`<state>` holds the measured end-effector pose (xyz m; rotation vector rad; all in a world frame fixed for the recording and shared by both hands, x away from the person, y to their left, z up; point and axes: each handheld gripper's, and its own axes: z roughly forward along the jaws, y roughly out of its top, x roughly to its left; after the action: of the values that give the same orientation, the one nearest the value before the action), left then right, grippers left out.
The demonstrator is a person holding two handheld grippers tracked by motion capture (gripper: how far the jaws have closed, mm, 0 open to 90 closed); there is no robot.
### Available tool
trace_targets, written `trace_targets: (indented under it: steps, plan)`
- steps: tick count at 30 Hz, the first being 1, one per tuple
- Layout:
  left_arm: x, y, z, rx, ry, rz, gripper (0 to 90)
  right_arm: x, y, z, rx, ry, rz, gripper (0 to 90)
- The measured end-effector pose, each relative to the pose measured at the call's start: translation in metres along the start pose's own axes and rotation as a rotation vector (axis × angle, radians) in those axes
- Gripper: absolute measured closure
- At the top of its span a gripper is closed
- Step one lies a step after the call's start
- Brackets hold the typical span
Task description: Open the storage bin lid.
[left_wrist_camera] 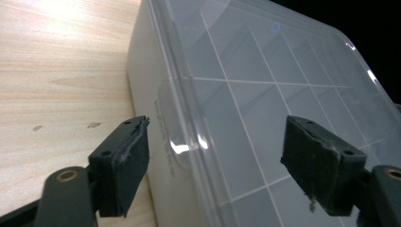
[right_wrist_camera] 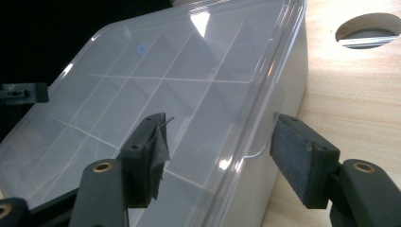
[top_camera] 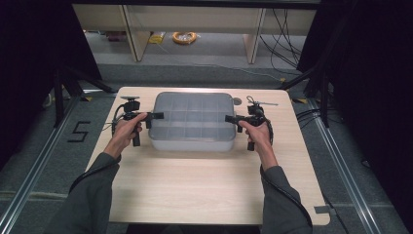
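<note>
A translucent plastic compartment box with its clear lid on sits at the middle of the wooden table. My left gripper is at the box's left end and is open. In the left gripper view the box's lid rim runs between the two pads, which do not touch it. My right gripper is at the box's right end, also open. The right gripper view has the lid edge between the spread pads.
A round hole goes through the table just right of the box's far corner, seen also as the hole. A thin rod lies beyond my right gripper. Dark stands and cables flank the table.
</note>
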<state>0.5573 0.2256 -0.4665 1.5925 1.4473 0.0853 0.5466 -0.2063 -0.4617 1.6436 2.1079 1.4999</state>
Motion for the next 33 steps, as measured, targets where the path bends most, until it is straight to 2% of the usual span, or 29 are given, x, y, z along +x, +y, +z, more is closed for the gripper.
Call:
trace_targets:
  steps: [3,5,6,7,9,11,12,13,14,15,17,18,19,20,21,22,23,24,27,28,30,32,33]
  plan:
    - [-0.002,0.002,0.003,-0.007,-0.016,-0.014,26.9,-0.001,0.0,0.003,-0.001,-0.005,-0.029,41.0]
    - [-0.002,0.002,0.005,-0.006,-0.01,-0.02,26.9,0.0,0.0,0.003,0.001,-0.011,-0.004,42.9]
    - [-0.002,0.002,0.006,-0.006,-0.005,-0.02,28.1,0.002,-0.001,0.003,0.012,0.001,0.039,42.7]
    - [-0.002,0.002,0.006,-0.007,0.003,-0.017,29.5,-0.003,-0.001,0.005,-0.002,-0.012,-0.017,42.6]
    - [-0.002,0.001,0.005,-0.003,0.017,-0.009,32.6,-0.004,-0.001,0.006,-0.007,-0.013,-0.016,43.5]
    - [-0.002,0.001,0.004,-0.007,0.026,-0.013,35.4,0.0,0.0,0.005,-0.003,0.003,0.037,45.0]
    - [-0.002,0.002,0.003,-0.017,0.029,-0.016,37.4,0.0,0.0,0.004,-0.002,0.003,0.032,45.0]
    - [-0.002,0.002,0.001,-0.027,0.032,-0.019,39.8,0.003,0.0,0.004,0.004,-0.013,0.066,44.9]
    - [-0.003,0.002,0.0,-0.031,0.033,-0.026,41.2,0.0,-0.001,0.006,-0.022,-0.022,0.0,44.5]
    - [-0.003,0.002,-0.001,-0.031,0.036,-0.026,42.4,0.0,0.0,0.006,-0.023,-0.037,-0.025,44.2]
    - [-0.004,0.001,-0.002,-0.039,0.043,-0.029,45.2,0.005,0.001,0.003,-0.026,-0.038,0.0,45.6]
    - [-0.003,0.001,-0.002,-0.044,0.041,-0.034,45.5,0.005,0.002,0.002,-0.044,-0.04,-0.015,46.2]
    - [-0.004,0.001,-0.003,-0.048,0.042,-0.039,45.9,0.004,0.004,0.002,-0.05,-0.051,-0.05,46.4]
    - [-0.004,0.001,-0.004,-0.058,0.04,-0.044,46.6,0.007,0.005,0.0,-0.044,-0.054,-0.045,46.8]
    - [-0.004,0.002,-0.006,-0.062,0.041,-0.05,47.5,0.013,0.005,-0.003,-0.034,-0.048,0.006,47.7]
    - [-0.005,0.003,-0.008,-0.072,0.037,-0.061,48.3,0.01,0.006,-0.004,-0.051,-0.051,-0.043,49.1]
    - [-0.006,0.004,-0.01,-0.085,0.034,-0.079,50.1,0.009,0.006,-0.006,-0.066,-0.044,-0.055,51.0]
    - [-0.006,0.005,-0.011,-0.093,0.029,-0.074,51.4,0.01,0.007,-0.007,-0.072,-0.032,-0.042,52.7]
    - [-0.008,0.005,-0.014,-0.093,0.04,-0.078,51.9,0.01,0.009,-0.01,-0.087,-0.021,-0.044,54.7]
    - [-0.007,0.005,-0.014,-0.094,0.037,-0.068,51.9,0.011,0.009,-0.012,-0.086,-0.025,-0.045,55.2]
    - [-0.008,0.005,-0.016,-0.114,0.028,-0.093,53.3,0.013,0.01,-0.014,-0.095,-0.027,-0.035,57.1]
    - [-0.01,0.007,-0.021,-0.122,0.014,-0.1,55.1,0.013,0.011,-0.019,-0.103,-0.006,-0.034,59.6]
    - [-0.01,0.007,-0.024,-0.133,0.005,-0.098,55.7,0.015,0.011,-0.022,-0.104,0.004,0.004,61.6]
